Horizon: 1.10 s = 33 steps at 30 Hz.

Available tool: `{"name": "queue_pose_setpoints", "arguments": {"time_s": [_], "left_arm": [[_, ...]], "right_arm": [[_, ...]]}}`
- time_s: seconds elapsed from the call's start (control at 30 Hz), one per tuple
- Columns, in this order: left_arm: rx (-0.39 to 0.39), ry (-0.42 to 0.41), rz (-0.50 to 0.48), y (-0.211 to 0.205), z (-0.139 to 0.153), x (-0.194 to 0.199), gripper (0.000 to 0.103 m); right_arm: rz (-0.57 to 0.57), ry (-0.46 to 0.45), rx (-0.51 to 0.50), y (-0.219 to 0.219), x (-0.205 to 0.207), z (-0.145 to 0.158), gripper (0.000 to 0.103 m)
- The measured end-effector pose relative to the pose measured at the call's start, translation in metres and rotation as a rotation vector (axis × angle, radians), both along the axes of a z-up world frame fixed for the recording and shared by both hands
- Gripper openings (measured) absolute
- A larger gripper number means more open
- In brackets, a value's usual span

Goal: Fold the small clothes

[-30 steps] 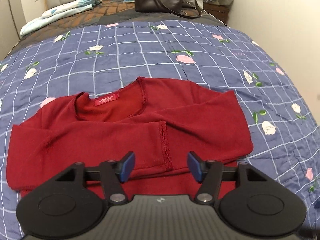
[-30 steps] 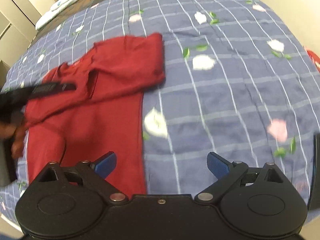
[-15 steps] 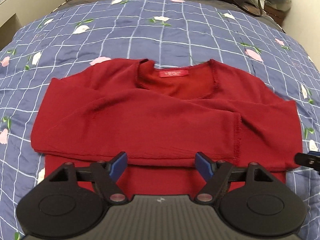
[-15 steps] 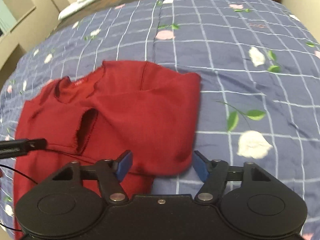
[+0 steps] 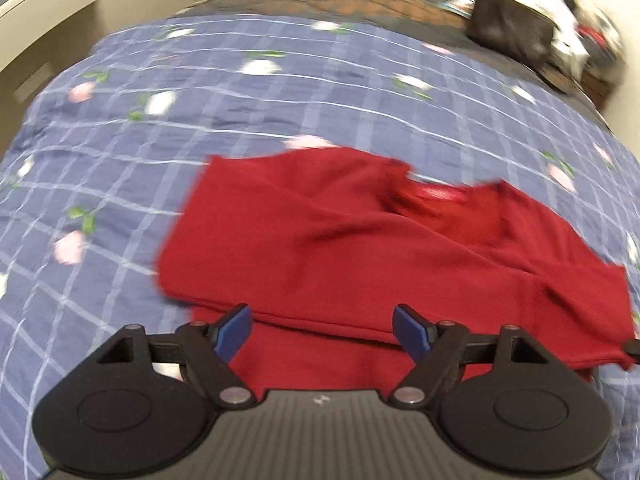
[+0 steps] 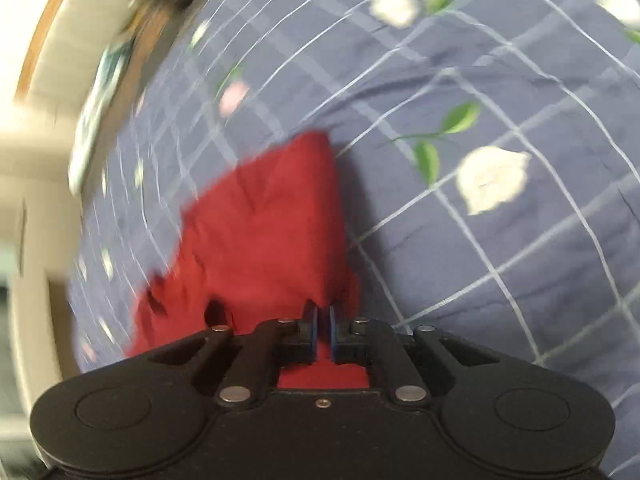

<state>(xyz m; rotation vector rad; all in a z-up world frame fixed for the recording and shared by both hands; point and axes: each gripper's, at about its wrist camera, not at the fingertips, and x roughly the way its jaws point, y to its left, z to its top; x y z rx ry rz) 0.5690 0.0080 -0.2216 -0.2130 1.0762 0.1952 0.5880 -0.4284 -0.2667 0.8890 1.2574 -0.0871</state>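
Left hand-held gripper [image 5: 322, 330] released, jaws wide over red top [image 5: 360, 248] on bed [image 5: 120, 160]. Right hand-held gripper [image 6: 323, 326] clenched on top's edge.

- No text, number or brand name can be read in either view.
- The red top [image 5: 360, 248] carries a brighter red neck label [image 5: 442, 192] inside its collar in the left wrist view; motion blur smears it, and no letters can be made out on it.
- The left gripper [image 5: 322, 330] has a small pale emblem [image 5: 320, 400] on the ribbed grey housing behind its fingers; it is a mark and not legible lettering.
- In the right wrist view, nothing printed shows on the top or on the floral checked bedspread [image 6: 500, 280].
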Motion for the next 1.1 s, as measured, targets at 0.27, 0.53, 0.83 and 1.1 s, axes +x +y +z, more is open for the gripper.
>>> {"name": "queue_pose_setpoints", "arguments": {"time_s": [0.27,0.53,0.83,1.1], "left_arm": [[0.014,0.013,0.13,0.086,-0.01,-0.004,0.085],[-0.076,-0.009,0.091,0.133,-0.039,0.023,0.092],[-0.188,0.082,0.029,0.138,-0.059,0.049,0.011],[-0.018,0.122,0.062,0.118,-0.045,0.054,0.008]], "right_arm": [[0.064,0.06,-0.254,0.01,-0.002,-0.009,0.015],[0.119,-0.023,-0.308,0.026,-0.011,-0.02,0.059],[0.069,-0.018,-0.299,0.025,-0.02,-0.013,0.011],[0.04,0.027,-0.328,0.028,-0.016,-0.015,0.012]]}}
